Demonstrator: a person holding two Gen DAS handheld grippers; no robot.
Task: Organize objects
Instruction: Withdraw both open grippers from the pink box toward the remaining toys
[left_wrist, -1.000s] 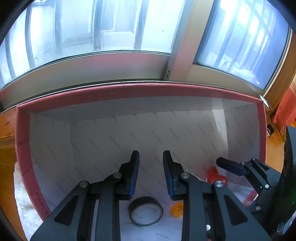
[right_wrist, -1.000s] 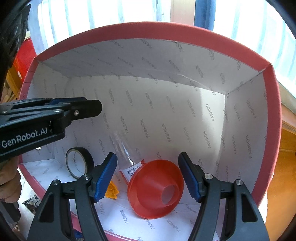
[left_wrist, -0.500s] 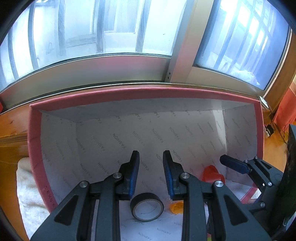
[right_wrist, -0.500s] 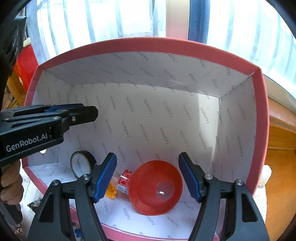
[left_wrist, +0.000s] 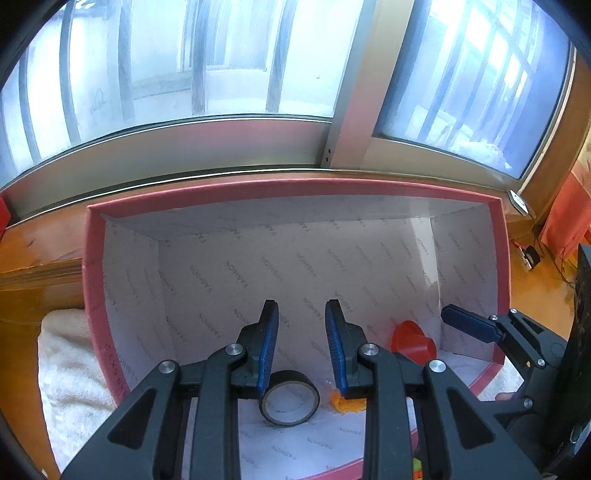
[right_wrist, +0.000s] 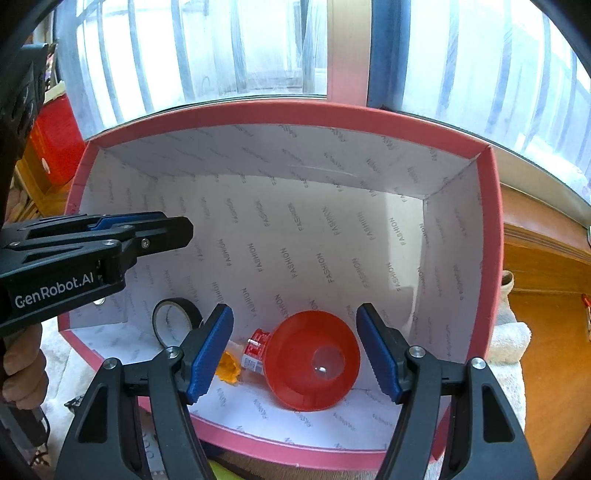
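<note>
A red box (left_wrist: 94, 280) with a white "FASHION" lining holds a black tape roll (left_wrist: 290, 398), a red funnel (left_wrist: 412, 341) and a small orange piece (left_wrist: 347, 405). In the right wrist view the box (right_wrist: 493, 258) shows the funnel (right_wrist: 314, 360), the tape roll (right_wrist: 173, 317), the orange piece (right_wrist: 228, 366) and a small bottle with a red label (right_wrist: 255, 349). My left gripper (left_wrist: 301, 332) is open and empty above the tape roll. My right gripper (right_wrist: 295, 343) is open and empty above the funnel. The left gripper also shows in the right wrist view (right_wrist: 159, 232).
The box stands on a white towel (left_wrist: 66, 369) on a wooden surface (right_wrist: 550, 332). A window with a metal frame (left_wrist: 343, 122) runs behind it. A red carton (right_wrist: 55, 144) stands at the far left.
Both grippers have pulled back and up from the box, so more of its rim and the towel shows. The objects inside have not moved. Both stay open.
</note>
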